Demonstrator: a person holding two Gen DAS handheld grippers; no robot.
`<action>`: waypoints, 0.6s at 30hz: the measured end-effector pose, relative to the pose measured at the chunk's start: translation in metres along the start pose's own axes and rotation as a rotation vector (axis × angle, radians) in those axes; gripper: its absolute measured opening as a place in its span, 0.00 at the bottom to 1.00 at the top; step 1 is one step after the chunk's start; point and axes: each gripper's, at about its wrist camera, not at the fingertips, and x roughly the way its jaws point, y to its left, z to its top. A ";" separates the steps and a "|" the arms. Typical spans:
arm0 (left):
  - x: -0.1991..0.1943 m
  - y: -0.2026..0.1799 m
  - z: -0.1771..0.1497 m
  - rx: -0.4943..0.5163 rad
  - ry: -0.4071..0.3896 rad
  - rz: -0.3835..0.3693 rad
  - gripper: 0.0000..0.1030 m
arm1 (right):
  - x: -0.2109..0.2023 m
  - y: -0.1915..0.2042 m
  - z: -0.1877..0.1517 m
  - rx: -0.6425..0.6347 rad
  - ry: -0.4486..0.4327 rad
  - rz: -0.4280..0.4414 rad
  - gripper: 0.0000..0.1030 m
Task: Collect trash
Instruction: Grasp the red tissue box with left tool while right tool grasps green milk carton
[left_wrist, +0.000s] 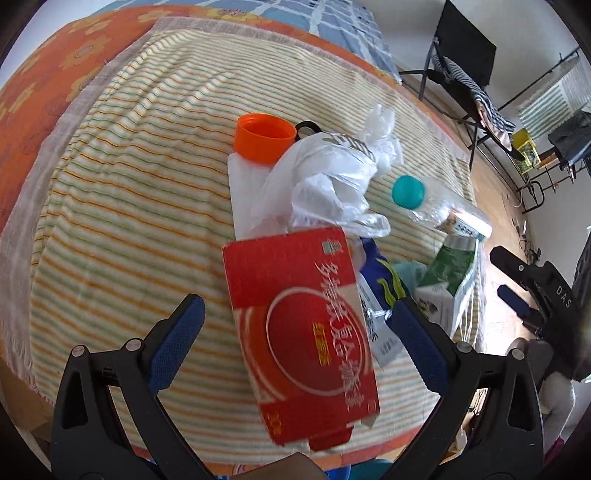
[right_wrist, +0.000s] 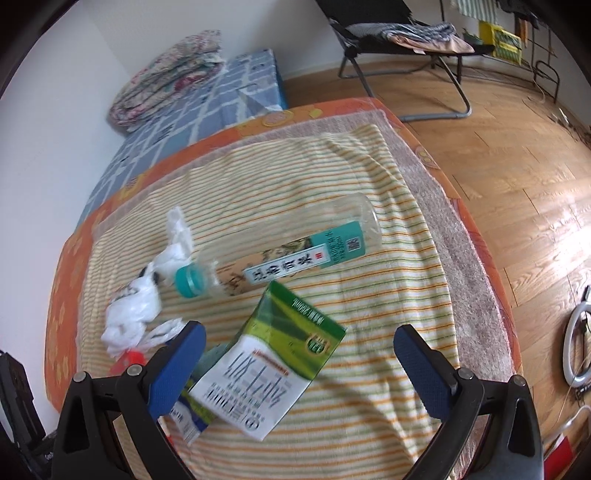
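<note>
Nearest the left claw (left_wrist: 295, 321), whose blue-padded jaws stand wide apart and grip nothing, a flat red cardboard box with gold and white lettering (left_wrist: 301, 328) lies between them on the orange-and-green striped blanket (left_wrist: 129, 206) covering the bed. The right claw (right_wrist: 299, 350) is likewise spread wide and empty over a green-and-white drink carton (right_wrist: 269, 365) lying tilted on the same blanket. Beyond these lie a crumpled white plastic bag (left_wrist: 325, 184), a white bottle with an orange cap (left_wrist: 264, 137) and a clear plastic bottle with a teal cap (right_wrist: 288, 253) on its side.
</note>
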 end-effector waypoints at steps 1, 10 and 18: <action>0.003 0.001 0.002 -0.007 0.007 0.001 1.00 | 0.004 -0.001 0.002 0.014 0.008 0.005 1.00; 0.020 -0.003 0.008 0.007 0.030 0.013 0.95 | 0.032 0.000 0.008 0.052 0.063 0.005 0.95; 0.021 0.000 0.010 0.001 0.036 -0.001 0.84 | 0.039 -0.013 0.005 0.118 0.095 0.069 0.71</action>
